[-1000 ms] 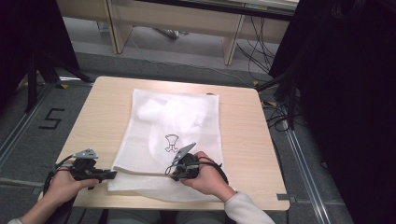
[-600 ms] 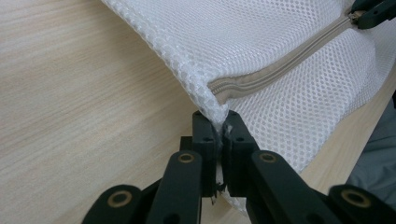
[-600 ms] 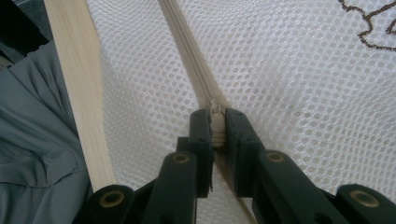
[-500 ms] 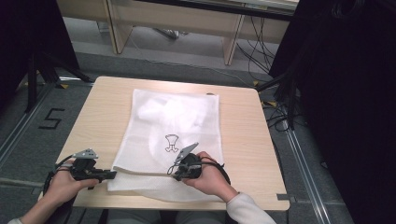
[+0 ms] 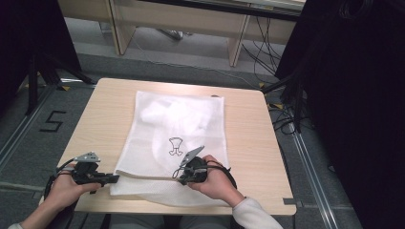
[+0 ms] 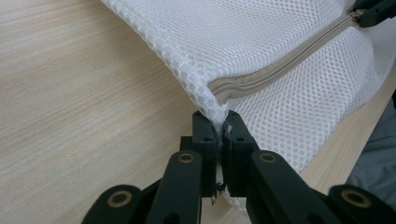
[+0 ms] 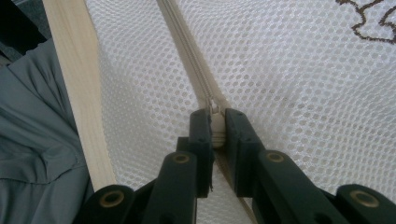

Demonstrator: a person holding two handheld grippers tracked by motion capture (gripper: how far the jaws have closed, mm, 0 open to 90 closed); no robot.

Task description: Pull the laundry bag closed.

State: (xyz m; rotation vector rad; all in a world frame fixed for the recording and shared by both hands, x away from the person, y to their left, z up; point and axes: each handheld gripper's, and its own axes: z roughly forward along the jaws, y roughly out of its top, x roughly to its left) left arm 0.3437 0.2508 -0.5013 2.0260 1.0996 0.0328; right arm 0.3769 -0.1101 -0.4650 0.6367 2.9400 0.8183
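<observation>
Both grippers clamped on a white mesh bag (image 5: 176, 143) lying on the table (image 5: 248, 124).
Left gripper (image 6: 220, 133) pinches the bag's corner; right gripper (image 7: 215, 125) is closed on the zipper pull (image 7: 215, 112) near the table's near edge.

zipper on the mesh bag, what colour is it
Beige, against the white mesh bag. The zipper shows best in the left gripper view.

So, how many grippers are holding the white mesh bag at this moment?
2. The left gripper pinches the corner of the mesh bag at the zipper's end, near the table's front left. The right gripper is shut on the zipper pull, farther along the zipper.
</observation>
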